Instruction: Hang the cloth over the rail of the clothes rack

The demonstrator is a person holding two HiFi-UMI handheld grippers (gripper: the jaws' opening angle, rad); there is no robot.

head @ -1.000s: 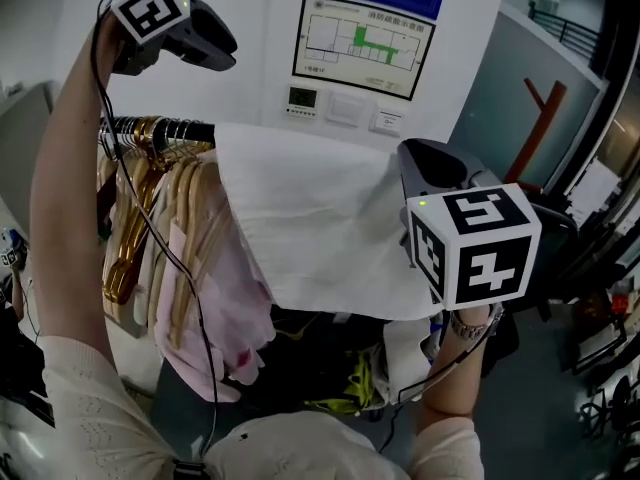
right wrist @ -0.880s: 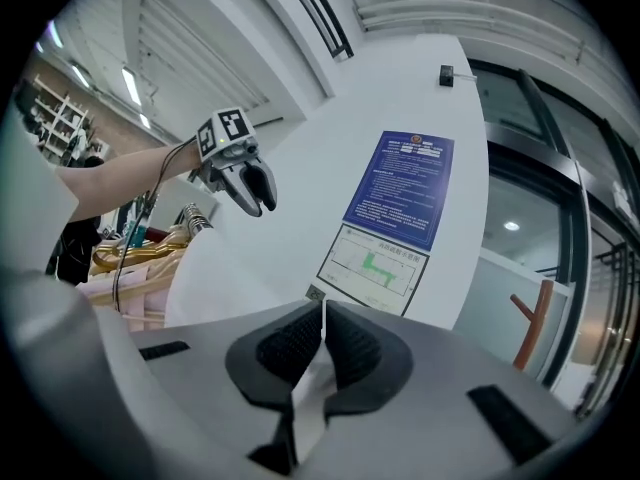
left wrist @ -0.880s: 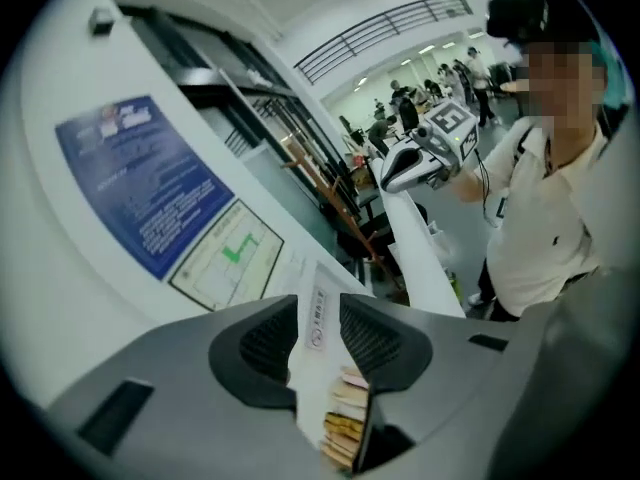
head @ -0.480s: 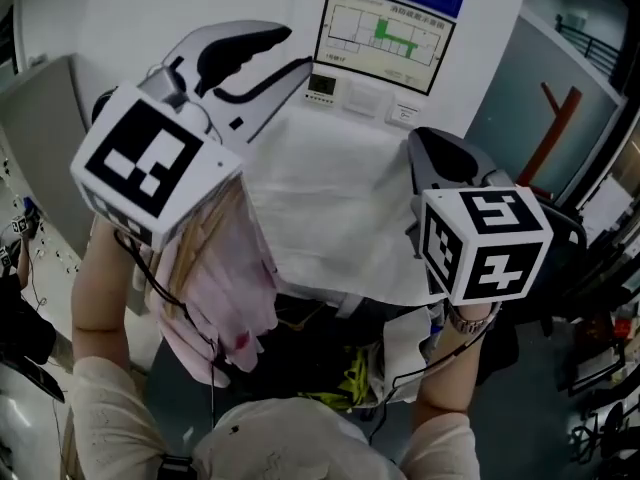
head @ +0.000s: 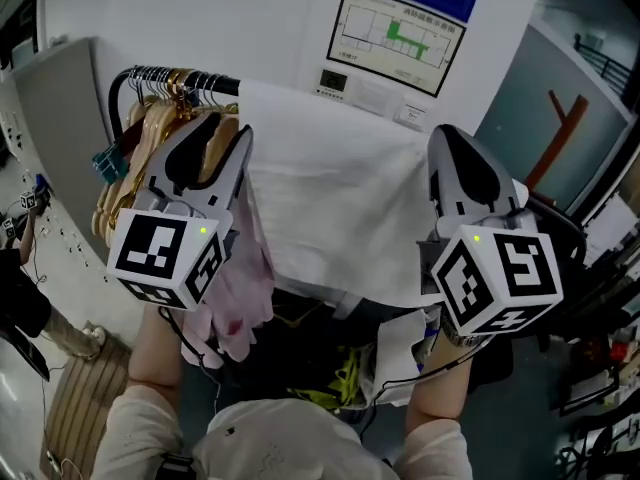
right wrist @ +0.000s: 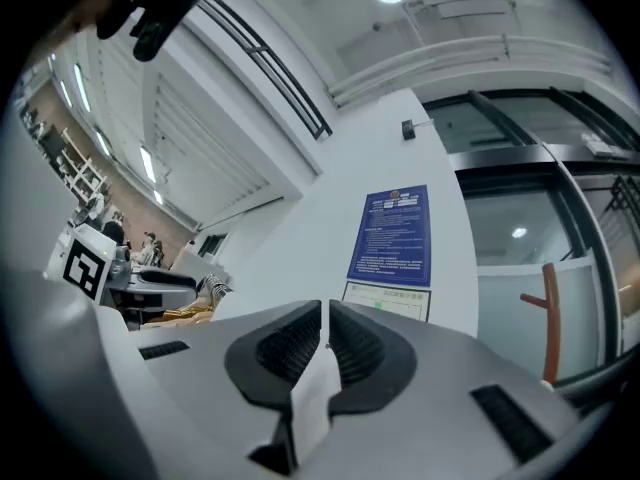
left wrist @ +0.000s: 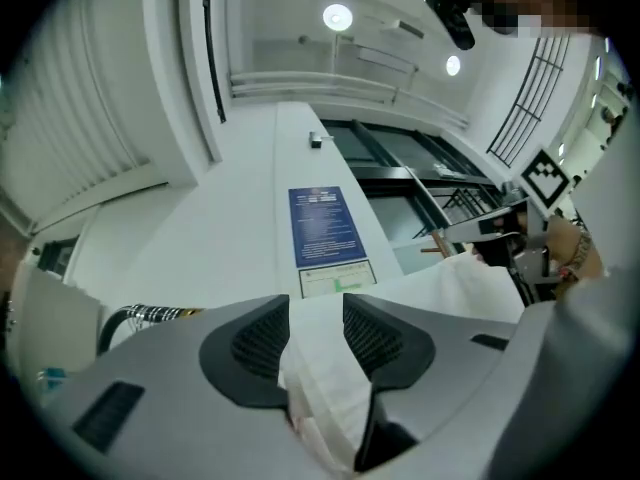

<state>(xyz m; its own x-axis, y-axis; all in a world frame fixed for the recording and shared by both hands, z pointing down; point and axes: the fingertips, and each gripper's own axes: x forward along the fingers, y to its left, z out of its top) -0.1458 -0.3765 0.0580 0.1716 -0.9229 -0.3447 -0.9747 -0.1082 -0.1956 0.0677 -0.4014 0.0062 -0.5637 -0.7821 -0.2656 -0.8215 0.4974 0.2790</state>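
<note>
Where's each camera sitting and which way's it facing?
Head view: on the person's head, looking down at the white cloth over the black rail; shows left hand-held gripper, right hand-held gripper, forearms.
Left gripper view: on the left one, facing up the wall; its jaws, just opening, straddle the cloth.
Right gripper view: on the right one, facing the wall; jaws shut on cloth.
Both gripper views share the blue wall poster.
</note>
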